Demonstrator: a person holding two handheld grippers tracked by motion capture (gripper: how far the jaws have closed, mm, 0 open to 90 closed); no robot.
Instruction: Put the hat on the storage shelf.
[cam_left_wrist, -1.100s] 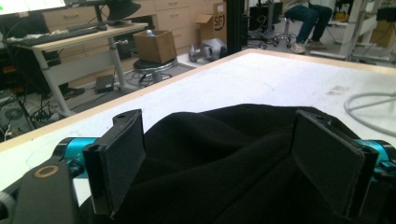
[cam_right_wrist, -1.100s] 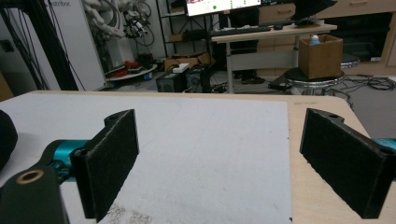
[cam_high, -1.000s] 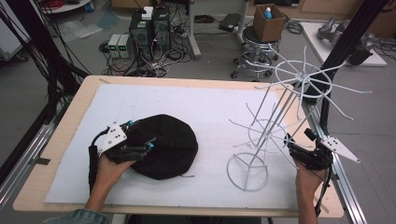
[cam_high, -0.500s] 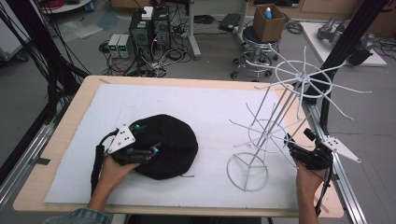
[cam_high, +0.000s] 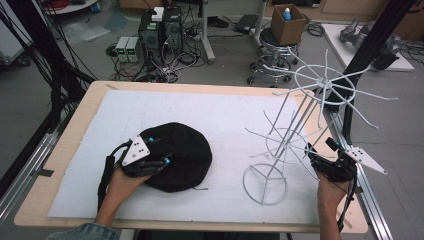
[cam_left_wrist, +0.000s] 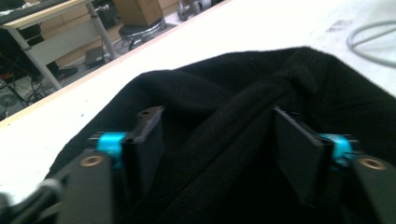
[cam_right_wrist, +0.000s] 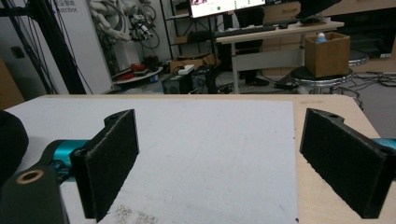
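Observation:
A black knit hat (cam_high: 185, 150) lies flat on the white mat (cam_high: 220, 112), left of centre. My left gripper (cam_high: 161, 151) rests on the hat's near-left part, held by a hand. In the left gripper view the hat (cam_left_wrist: 224, 84) bunches into a ridge between the jaws of the left gripper (cam_left_wrist: 217, 144), which stand apart on either side of it, open. A white wire rack (cam_high: 300, 117) with a ring base (cam_high: 264, 184) stands at the right. My right gripper (cam_high: 314, 157) hovers just right of the rack, open; between the jaws of the right gripper (cam_right_wrist: 219, 163) is bare mat.
The table's right edge and a black frame post (cam_high: 365, 55) are close behind the right hand. Wire arms of the rack stick out toward the right gripper. A stool with a cardboard box (cam_high: 287, 22) and electronics sit on the floor beyond the table.
My left gripper has slid rightward further onto the hat. The right gripper and the rack have stayed where they were.

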